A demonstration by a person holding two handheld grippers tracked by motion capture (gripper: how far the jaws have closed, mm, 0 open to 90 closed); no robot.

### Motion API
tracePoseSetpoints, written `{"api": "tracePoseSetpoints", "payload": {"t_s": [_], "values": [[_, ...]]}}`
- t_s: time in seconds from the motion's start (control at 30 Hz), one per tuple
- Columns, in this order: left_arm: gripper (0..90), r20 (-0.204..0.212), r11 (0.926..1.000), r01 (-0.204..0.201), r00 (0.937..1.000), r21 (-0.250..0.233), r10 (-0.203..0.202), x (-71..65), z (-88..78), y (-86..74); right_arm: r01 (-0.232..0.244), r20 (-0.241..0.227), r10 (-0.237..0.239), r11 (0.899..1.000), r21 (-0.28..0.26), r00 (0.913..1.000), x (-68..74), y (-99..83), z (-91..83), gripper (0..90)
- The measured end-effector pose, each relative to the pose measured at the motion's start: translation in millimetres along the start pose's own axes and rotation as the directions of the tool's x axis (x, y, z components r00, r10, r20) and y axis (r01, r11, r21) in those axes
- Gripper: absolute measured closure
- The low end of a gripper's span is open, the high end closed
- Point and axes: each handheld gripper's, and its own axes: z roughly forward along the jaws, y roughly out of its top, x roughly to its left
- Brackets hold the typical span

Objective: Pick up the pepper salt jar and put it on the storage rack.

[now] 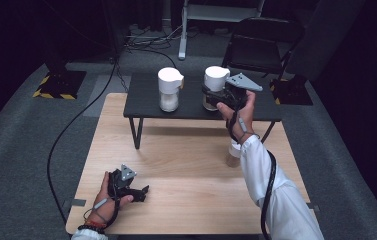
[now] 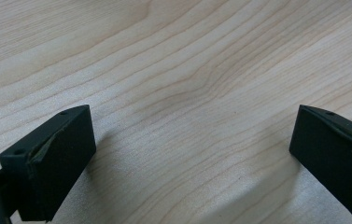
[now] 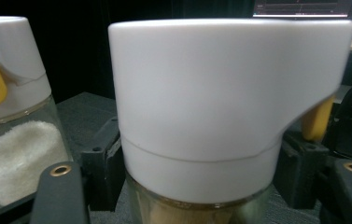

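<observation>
Two glass jars with white lids stand on a small black shelf (image 1: 146, 106). My right gripper (image 1: 210, 96) is shut on the right jar (image 1: 216, 80), its jaws on either side just below the lid. In the right gripper view that jar (image 3: 220, 102) looms between the jaws of my right gripper (image 3: 201, 186), brown contents showing in the glass. The left jar (image 1: 169, 90) holds white grains and has a yellow tab on its lid (image 3: 15, 121). My left gripper (image 1: 143, 192) rests open on the wooden table (image 1: 186, 165), nothing between its jaws (image 2: 192, 158).
A third jar (image 1: 233, 156) stands on the wooden table, partly hidden behind the right forearm. The black shelf sits across the table's far edge. Behind it stand a folding chair (image 1: 258, 45) and a white stand; a cable (image 1: 61, 140) runs over the grey floor at left.
</observation>
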Motion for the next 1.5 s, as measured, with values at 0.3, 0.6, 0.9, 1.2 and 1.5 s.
{"api": "tracePoseSetpoints", "payload": {"t_s": [0.3,0.6,0.9,1.2,1.5], "values": [[0.2,0.000,1.0000,0.000,1.0000,0.000,0.000,0.0,0.0,0.0,-0.028,-0.003,0.028,1.000,0.009,0.9996,-4.3,-0.4,-3.1,29.2],[0.2,0.001,1.0000,-0.001,1.0000,0.000,0.001,0.3,0.0,0.0,-0.060,-0.013,0.060,0.998,0.029,0.9981,-4.9,0.5,-3.2,21.5],[0.2,0.003,1.0000,-0.003,1.0000,0.001,0.003,0.7,-0.1,0.1,-0.022,0.043,0.020,0.999,0.044,0.9989,4.0,-1.8,1.0,12.8],[0.2,0.004,1.0000,-0.004,1.0000,0.000,0.004,1.0,-0.2,-0.2,0.005,0.045,-0.008,0.999,0.051,0.9990,9.4,-5.6,2.7,4.9],[0.2,0.005,1.0000,-0.004,1.0000,0.003,0.004,1.0,-0.5,0.1,0.057,0.050,-0.060,0.997,0.051,0.9970,17.9,-2.9,-2.6,0.0]]}}
